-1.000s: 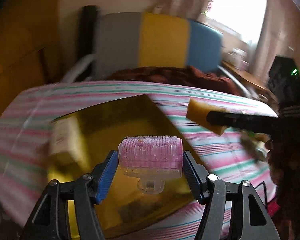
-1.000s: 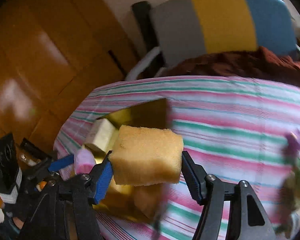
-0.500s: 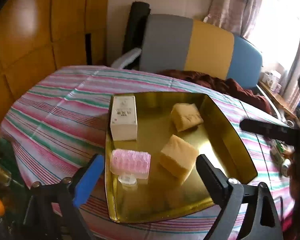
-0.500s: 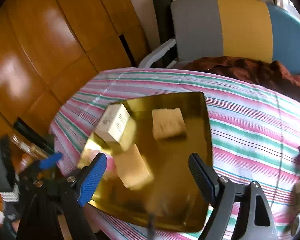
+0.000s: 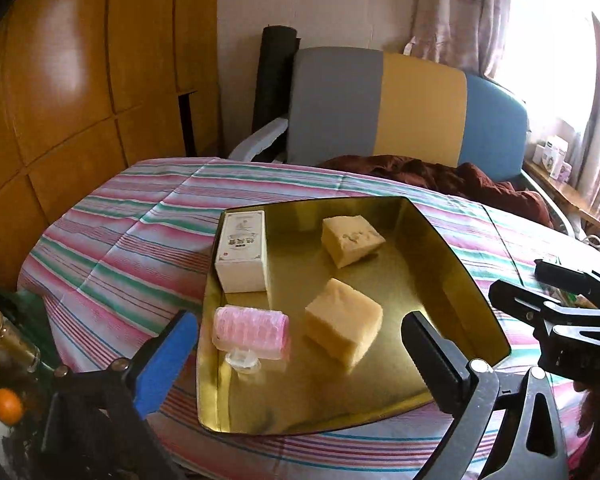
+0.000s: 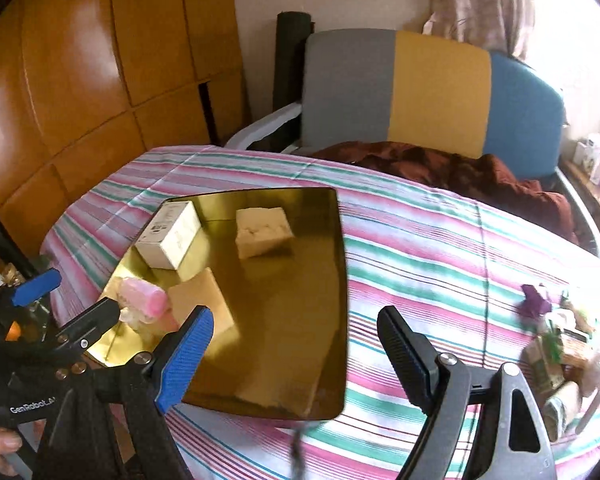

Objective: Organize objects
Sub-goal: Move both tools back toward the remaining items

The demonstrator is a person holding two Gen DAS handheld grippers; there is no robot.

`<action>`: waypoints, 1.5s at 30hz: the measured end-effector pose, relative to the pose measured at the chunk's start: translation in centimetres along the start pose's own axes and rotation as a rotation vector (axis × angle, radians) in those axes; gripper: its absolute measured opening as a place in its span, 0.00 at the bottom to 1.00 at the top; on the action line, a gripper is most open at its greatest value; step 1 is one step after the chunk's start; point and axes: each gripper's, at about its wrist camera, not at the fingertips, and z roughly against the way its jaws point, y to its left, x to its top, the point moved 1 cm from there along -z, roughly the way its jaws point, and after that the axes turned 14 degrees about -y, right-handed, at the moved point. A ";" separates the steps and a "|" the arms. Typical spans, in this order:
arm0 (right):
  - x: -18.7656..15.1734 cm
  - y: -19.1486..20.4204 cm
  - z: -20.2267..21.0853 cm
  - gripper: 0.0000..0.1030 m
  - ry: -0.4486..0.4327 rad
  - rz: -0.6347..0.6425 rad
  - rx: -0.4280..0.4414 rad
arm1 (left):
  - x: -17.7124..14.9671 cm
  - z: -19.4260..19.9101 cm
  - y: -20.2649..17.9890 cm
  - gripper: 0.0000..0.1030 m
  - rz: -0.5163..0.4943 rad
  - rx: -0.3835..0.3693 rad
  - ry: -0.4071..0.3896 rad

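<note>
Inside gold tray (image 5: 452,256): white box (image 5: 242,256), pink roller (image 5: 252,332), two yellow sponges (image 5: 342,332).
Left gripper (image 5: 300,354): released, empty, just opened wider.
Right gripper (image 6: 296,344): released, empty.

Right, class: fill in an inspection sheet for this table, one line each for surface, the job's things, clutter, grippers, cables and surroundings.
Surface: striped cloth over table.
Job's things: gold tray holds white box, pink roller, two sponges.
Clutter: bottle, orange at left; purple flower, packets at right.
Grippers: left gripper, right gripper, jaws just opened, nothing between.
Cables: nothing seen.
Surroundings: chair, wood panels, curtain.
</note>
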 end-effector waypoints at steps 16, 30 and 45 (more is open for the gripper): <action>-0.9 -5.3 1.8 1.00 -0.027 -0.036 -0.081 | 0.0 1.1 -3.9 0.99 -0.114 -0.049 -0.025; -1.1 -19.8 6.0 1.00 -0.046 -0.169 -0.355 | -0.1 1.3 -9.3 0.99 -0.235 -0.168 -0.022; -7.8 -38.3 12.5 1.00 -0.142 -0.800 -0.571 | -2.0 0.9 -19.1 0.99 -0.352 -0.434 0.063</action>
